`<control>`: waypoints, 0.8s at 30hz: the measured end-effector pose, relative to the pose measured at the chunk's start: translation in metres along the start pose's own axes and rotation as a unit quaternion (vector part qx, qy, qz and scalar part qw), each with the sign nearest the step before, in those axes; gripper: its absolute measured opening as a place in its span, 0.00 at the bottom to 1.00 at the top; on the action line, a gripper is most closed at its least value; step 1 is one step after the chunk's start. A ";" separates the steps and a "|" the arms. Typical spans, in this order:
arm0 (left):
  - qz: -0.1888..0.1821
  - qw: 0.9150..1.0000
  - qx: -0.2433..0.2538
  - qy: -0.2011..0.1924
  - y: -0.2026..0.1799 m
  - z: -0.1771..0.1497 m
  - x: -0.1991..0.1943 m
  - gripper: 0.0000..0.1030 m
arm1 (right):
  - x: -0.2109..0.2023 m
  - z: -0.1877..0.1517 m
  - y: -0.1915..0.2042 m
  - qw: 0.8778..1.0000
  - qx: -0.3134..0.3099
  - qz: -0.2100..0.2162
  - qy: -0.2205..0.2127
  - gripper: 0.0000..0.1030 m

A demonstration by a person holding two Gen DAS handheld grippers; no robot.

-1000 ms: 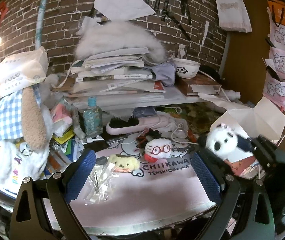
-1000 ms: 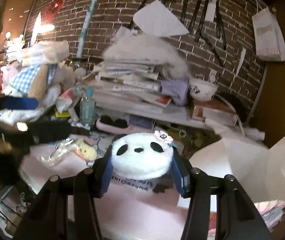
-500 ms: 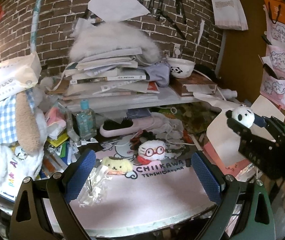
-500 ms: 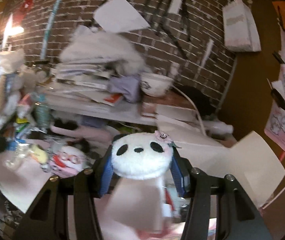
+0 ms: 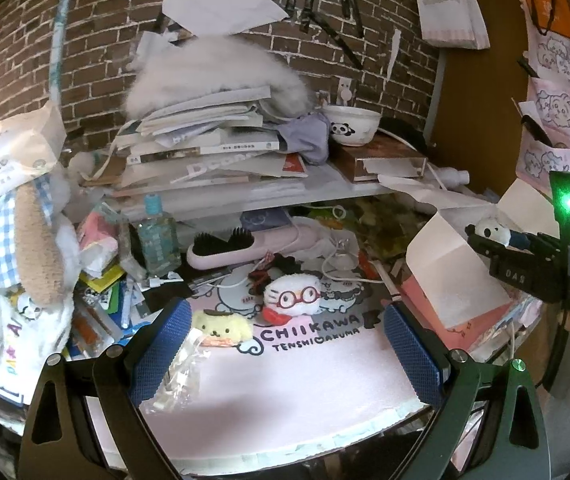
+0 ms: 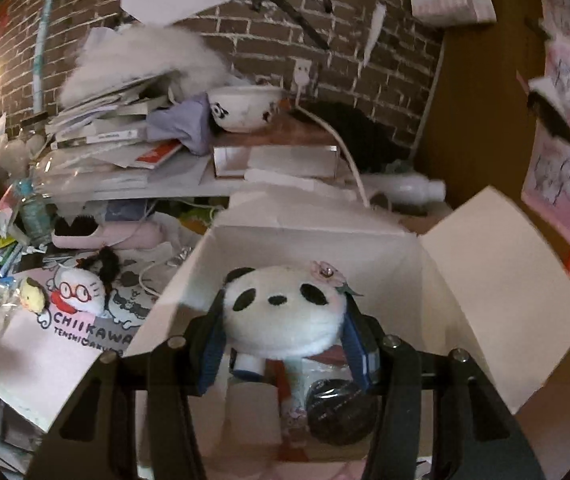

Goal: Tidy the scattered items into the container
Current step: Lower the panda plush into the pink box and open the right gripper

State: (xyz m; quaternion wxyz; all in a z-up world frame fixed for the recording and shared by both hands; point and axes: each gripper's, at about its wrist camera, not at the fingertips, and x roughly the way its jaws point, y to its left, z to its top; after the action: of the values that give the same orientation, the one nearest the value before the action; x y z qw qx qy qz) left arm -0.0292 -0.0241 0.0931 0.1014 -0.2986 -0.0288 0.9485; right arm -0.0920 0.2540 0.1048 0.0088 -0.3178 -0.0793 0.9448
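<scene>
My right gripper stays clamped on the panda plush, which a second ago hung over the pink mat and now sits above the open white box, over the things already inside. My left gripper hangs over the mat as before, fingers spread wide and empty, with the yellow dog plush and the glasses plush lying unmoved ahead of it.

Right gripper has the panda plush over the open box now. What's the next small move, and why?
Probably lower slightly and open the right gripper: it is shut on the panda plush, held above the open white box where other items already lie. The left gripper is open, holding nothing.
</scene>
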 end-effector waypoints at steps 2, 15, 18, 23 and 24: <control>0.000 1.000 0.000 0.002 -0.001 0.000 0.001 0.94 | 0.005 -0.001 -0.005 1.000 0.007 0.010 0.012 0.47; 0.000 1.000 0.007 0.008 -0.005 0.001 0.005 0.94 | 0.013 0.000 -0.011 0.998 0.026 0.039 0.035 0.52; -0.001 1.000 0.008 0.008 -0.007 0.001 0.005 0.94 | 0.013 -0.001 -0.011 0.998 0.026 0.040 0.034 0.58; -0.002 1.000 0.010 0.010 -0.008 0.001 0.006 0.94 | 0.011 -0.001 -0.012 0.998 0.028 0.037 0.029 0.64; -0.002 1.000 0.010 0.010 -0.009 0.001 0.006 0.94 | 0.011 -0.001 -0.012 0.998 0.028 0.038 0.029 0.64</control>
State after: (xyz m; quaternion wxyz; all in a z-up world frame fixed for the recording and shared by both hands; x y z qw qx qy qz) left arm -0.0330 -0.0143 0.0914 0.1069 -0.3068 -0.0191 0.9456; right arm -0.1008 0.2667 0.0991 -0.0158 -0.3474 -0.0402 0.9367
